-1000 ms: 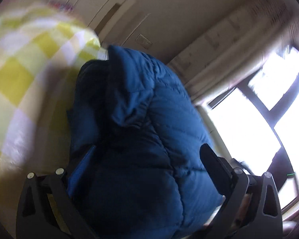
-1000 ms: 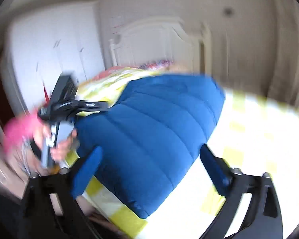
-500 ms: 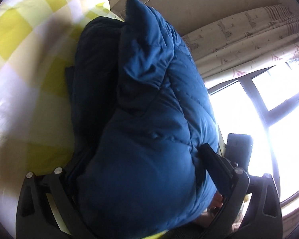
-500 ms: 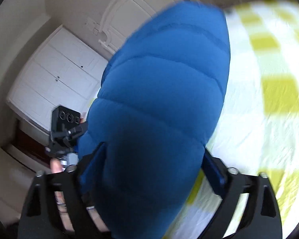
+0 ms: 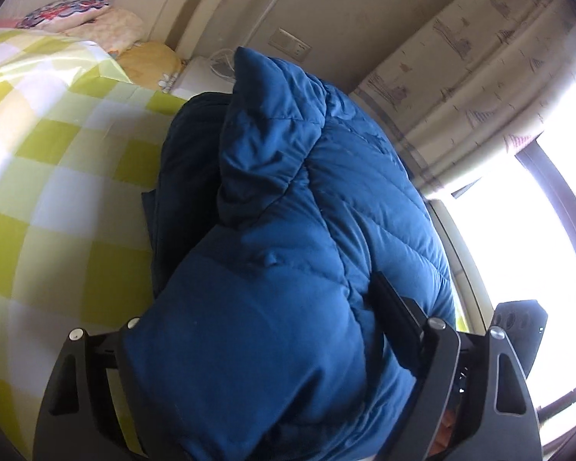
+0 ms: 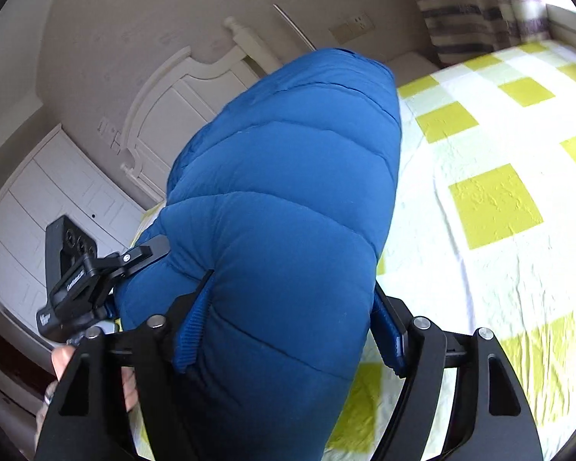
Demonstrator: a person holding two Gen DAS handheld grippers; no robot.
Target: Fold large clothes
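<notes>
A puffy blue quilted jacket [image 5: 288, 238] is folded into a thick bundle over the yellow-and-white checked bedspread [image 5: 57, 176]. My left gripper [image 5: 257, 330] is closed around one end of the bundle; the fabric bulges between its fingers. My right gripper [image 6: 288, 319] is closed around the other end of the jacket [image 6: 288, 192], with its blue pads [image 6: 194, 326] pressed into the padding. The left gripper shows in the right wrist view [image 6: 96, 272], clamped on the jacket's far edge.
Pillows [image 5: 88, 23] lie at the head of the bed by the white headboard [image 6: 196, 88]. A white wardrobe [image 6: 50, 199] stands behind. A curtain [image 5: 460, 77] and a bright window [image 5: 518, 230] are at the right. The bedspread [image 6: 499, 199] stretches right of the jacket.
Both grippers have closed in on the jacket bundle, squeezing it narrower. The cameras have tilted, and more bedspread and pillows show now.
</notes>
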